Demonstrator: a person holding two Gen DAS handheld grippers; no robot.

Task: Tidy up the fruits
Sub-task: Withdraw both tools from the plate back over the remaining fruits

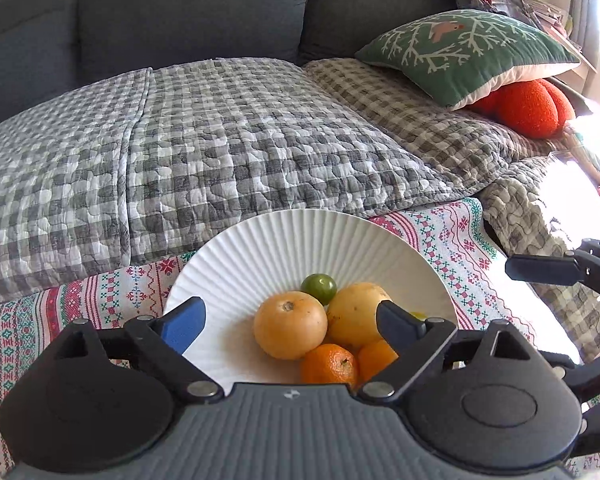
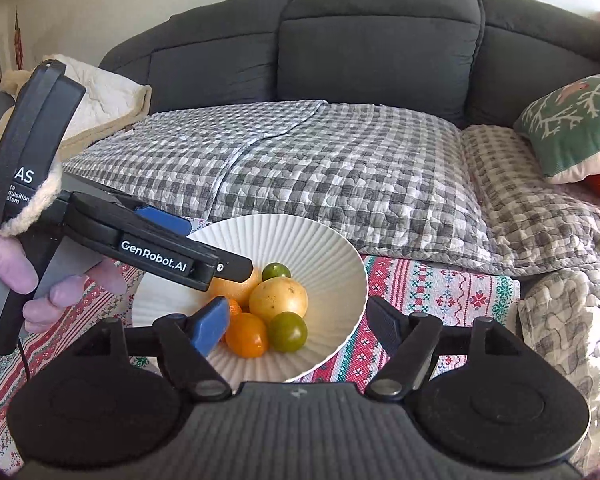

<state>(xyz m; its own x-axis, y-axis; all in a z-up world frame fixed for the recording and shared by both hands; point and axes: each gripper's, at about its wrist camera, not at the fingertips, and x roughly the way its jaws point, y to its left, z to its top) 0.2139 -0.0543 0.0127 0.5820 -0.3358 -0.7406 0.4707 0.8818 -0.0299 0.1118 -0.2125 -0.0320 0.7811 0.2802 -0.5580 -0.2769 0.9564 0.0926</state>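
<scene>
Behind everything a big dark grey sofa is seen, and its seat is covered by a grey and white checked quilt. On the seat, far off to the right of both grippers, a green pillow with white branches is laid over a round orange cushion. In front of the sofa a cloth with red and green patterns is spread, and a white ribbed bowl is set on it. All the fruits are kept in this bowl, piled close and touching. Right ahead of the left gripper, between its spread fingers, two big yellow-orange fruits are seen side by side, with a small green fruit just behind them and two small oranges just in front. Nothing is pinched by the left gripper; its jaws are held wide apart over the bowl. The right gripper is also spread, and nothing is pressed by its pads. Its blue finger is held over the bowl's near side, while its black finger is out over the cloth. A second green fruit and an orange one are seen between them, though it cannot quite be told how many small fruits are hidden lower down. A hand is wrapped around the left gripper's handle.
</scene>
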